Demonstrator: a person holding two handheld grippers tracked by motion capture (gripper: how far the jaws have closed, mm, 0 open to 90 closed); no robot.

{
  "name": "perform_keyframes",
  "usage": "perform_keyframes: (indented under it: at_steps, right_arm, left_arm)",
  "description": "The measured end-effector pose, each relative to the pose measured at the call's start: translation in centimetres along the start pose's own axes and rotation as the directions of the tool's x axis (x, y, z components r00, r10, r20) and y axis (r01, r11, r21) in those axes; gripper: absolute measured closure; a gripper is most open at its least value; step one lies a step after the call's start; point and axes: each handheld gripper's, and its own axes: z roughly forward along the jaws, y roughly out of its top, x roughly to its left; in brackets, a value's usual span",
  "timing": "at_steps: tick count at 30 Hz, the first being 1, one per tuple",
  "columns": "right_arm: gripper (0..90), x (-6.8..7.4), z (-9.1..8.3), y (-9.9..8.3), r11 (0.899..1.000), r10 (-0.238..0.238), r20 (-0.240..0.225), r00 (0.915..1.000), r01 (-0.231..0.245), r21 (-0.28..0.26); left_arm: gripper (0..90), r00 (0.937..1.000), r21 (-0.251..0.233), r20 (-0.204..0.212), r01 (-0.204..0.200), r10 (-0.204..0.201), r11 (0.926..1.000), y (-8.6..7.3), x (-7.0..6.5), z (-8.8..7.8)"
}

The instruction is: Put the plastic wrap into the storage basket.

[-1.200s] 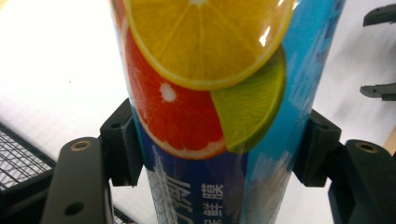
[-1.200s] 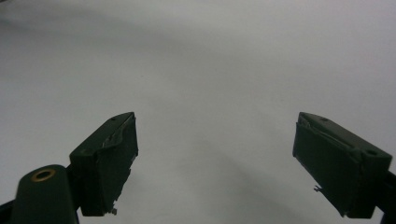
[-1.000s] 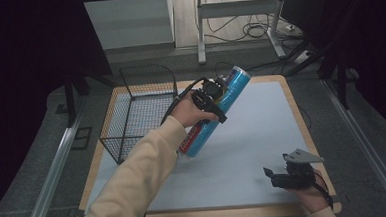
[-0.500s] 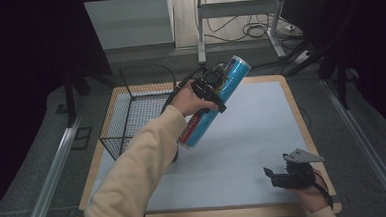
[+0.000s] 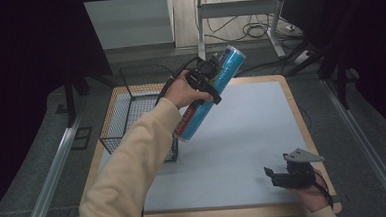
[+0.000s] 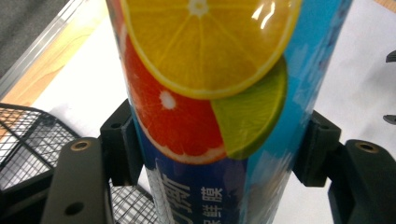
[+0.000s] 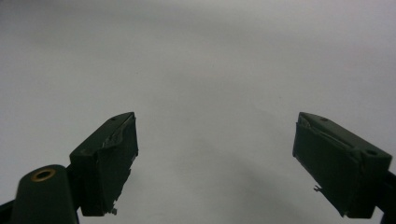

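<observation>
A long blue tube (image 5: 215,87) printed with citrus slices hangs tilted in the air above the table's back left, its red end low beside the basket. My left gripper (image 5: 206,72) is shut on it around its upper half. In the left gripper view the tube (image 6: 219,93) fills the space between both jaws, with orange, grapefruit and lime pictures on it. My right gripper (image 5: 277,176) rests low at the front right of the mat, open with nothing between its fingers. The right gripper (image 7: 215,158) faces bare grey mat.
A black wire basket (image 5: 131,116) stands at the table's left side, close under the tube's lower end. A grey mat (image 5: 252,130) covers the wooden table top (image 5: 302,123). Desk legs and cables lie on the floor behind.
My left gripper has lifted the tube higher and slightly toward the back. The right gripper has stayed where it was.
</observation>
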Motion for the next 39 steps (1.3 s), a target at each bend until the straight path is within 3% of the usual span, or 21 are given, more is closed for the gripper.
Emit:
perform_keyframes:
  at_steps: [21,28,39]
  right_arm:
    - [14.4,-0.1,-0.1,0.0,1.0,0.002,0.003,1.0,-0.002,-0.001]
    - [14.3,-0.2,0.1,0.0,1.0,0.004,0.002,1.0,-0.004,0.0]
    - [14.4,-0.1,0.1,0.0,1.0,0.0,0.007,1.0,0.0,0.002]
  left_arm:
    - [32.0,0.9975,-0.029,-0.065,0.025,-0.027,0.9992,-0.1,2.4,-4.3]
    - [32.1,0.9938,-0.022,-0.093,0.059,-0.06,0.998,-1.2,3.9,-4.8]
    - [32.1,0.9888,-0.014,-0.101,0.109,-0.109,0.994,-3.3,5.8,-4.7]
